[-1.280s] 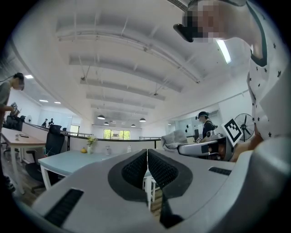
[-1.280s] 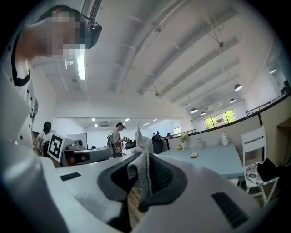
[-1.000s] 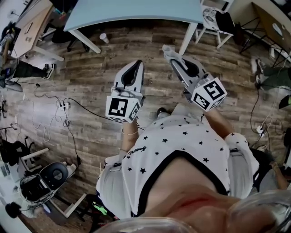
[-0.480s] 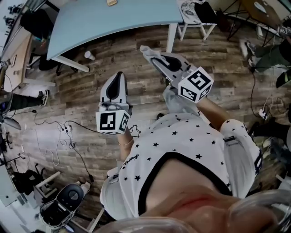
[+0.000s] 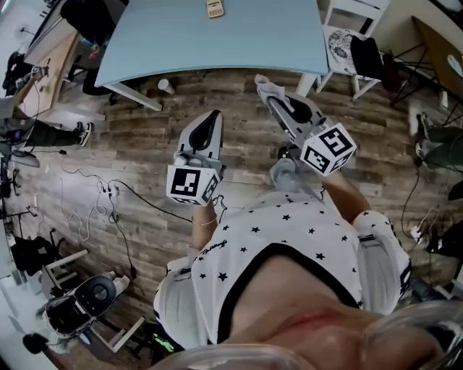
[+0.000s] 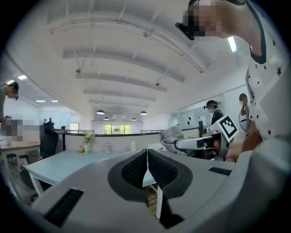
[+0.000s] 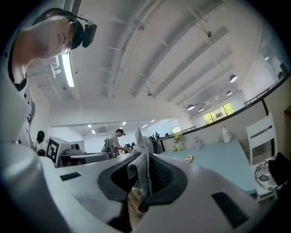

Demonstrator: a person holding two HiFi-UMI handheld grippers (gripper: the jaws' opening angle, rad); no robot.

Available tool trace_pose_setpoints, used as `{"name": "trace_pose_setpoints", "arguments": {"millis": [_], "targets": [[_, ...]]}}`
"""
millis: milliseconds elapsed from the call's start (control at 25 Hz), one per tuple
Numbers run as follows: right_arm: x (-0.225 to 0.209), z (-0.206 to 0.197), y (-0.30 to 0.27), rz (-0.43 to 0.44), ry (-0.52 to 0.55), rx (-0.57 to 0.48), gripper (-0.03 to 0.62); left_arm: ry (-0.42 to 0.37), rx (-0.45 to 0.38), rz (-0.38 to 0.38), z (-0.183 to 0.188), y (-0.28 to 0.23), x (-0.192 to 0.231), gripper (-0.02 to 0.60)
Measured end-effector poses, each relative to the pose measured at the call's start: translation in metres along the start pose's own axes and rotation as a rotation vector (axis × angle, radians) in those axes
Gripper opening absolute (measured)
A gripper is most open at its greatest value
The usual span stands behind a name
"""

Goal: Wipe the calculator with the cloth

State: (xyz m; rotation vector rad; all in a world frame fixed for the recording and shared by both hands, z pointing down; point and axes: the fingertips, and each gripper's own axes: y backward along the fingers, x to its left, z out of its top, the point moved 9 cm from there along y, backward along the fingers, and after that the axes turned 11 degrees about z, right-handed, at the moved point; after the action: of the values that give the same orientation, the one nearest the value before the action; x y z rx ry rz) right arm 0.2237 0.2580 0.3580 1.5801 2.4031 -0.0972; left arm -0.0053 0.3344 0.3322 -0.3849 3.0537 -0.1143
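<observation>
Both grippers are held over the wood floor, short of the pale blue counter. The left gripper has its jaws pressed together with nothing between them. The right gripper pinches the grey cloth, which pokes up past the jaw tips. The calculator lies toward the counter's far side, well apart from both grippers.
</observation>
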Motion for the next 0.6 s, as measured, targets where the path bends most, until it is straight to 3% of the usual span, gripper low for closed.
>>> {"name": "trace_pose_setpoints", "arguments": {"millis": [320,600], "targets": [[-0.064,0.008,-0.027,0.088,-0.02,0.015,0.043,-0.003,0.021,0.048,0.004,-0.066,0.005,0.029],[-0.117,0.028,-0.039,0.083,-0.026,0.0,0.043,-0.002,0.018,0.073,0.014,-0.118,0.01,0.029]]}}
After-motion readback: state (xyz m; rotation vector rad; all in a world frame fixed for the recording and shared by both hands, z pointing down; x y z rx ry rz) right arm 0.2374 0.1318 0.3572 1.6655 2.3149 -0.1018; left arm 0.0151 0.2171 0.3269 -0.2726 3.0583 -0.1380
